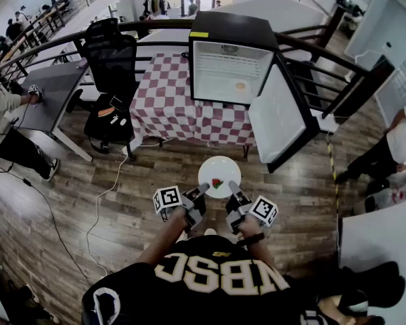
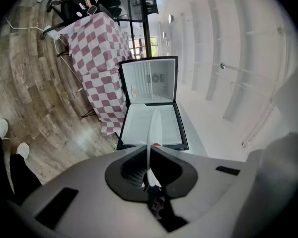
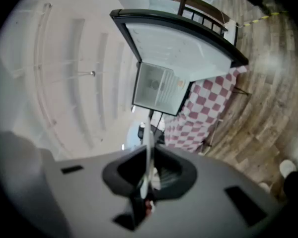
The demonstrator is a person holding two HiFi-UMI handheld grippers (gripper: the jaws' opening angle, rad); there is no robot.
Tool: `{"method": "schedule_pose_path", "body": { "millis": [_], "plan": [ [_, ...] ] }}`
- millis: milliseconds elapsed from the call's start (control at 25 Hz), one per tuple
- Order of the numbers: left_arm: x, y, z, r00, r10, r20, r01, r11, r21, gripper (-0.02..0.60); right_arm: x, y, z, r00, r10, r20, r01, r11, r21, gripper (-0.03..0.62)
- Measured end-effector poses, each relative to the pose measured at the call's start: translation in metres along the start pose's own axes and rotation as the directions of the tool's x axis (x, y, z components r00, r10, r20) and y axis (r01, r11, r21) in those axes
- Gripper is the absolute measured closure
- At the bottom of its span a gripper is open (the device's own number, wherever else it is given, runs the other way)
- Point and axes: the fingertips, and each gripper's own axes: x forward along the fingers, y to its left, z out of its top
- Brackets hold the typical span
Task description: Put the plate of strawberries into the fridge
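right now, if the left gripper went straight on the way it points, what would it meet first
Beyond the plate it grips, the left gripper looks aimed at the open fridge door, its inner side; depth is unclear.

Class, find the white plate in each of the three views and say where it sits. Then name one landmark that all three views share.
Head view: the plate lies face-up at centre, its near rim clamped by the left tongs and the right tongs.
Left gripper view: edge-on, a thin white sliver rising from between the jaws.
Right gripper view: also edge-on, between the jaws.
Shared landmark: the open fridge.
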Motion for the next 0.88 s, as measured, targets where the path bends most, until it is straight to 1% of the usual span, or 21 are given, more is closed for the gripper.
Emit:
{"method": "schedule_pose_path", "body": {
  "millis": [200,320,400,480,640,760,880],
  "plan": [
    [-0.002,0.007,-0.019,0.999,0.012,-0.040,-0.012,1.000,-0.008,0.557,-0.018,-0.015,-0.008,0.999,-0.033,0.000,0.033,0.999,0.019,0.546],
    [0.003,0.015,-0.021,0.998,0.032,-0.050,-0.033,0.999,-0.008,0.557,-0.021,-0.026,-0.006,0.999,-0.046,-0.012,0.046,0.999,0.025,0.546],
    [0.006,0.014,-0.020,0.998,0.032,-0.056,-0.033,0.999,-0.017,0.557,-0.019,-0.026,-0.004,0.999,-0.037,-0.015,0.038,0.999,0.031,0.546],
    [0.011,0.013,-0.021,0.998,0.027,-0.059,-0.028,0.999,-0.018,0.557,-0.018,-0.024,0.002,1.000,-0.019,-0.017,0.020,1.000,0.016,0.546],
    [0.022,0.008,-0.029,0.998,0.026,-0.053,-0.026,1.000,0.004,0.557,-0.027,-0.025,0.014,0.999,-0.023,-0.038,0.023,1.000,-0.021,0.546],
    [0.031,-0.003,-0.031,0.998,0.003,-0.065,-0.001,1.000,0.029,0.557,-0.030,-0.018,0.022,1.000,0.005,-0.016,-0.006,1.000,-0.019,0.546],
    [0.039,0.004,-0.033,0.997,0.018,-0.070,-0.017,1.000,0.018,0.557,-0.035,-0.031,0.029,0.999,-0.034,-0.011,0.034,0.999,-0.015,0.546]
  ]
}}
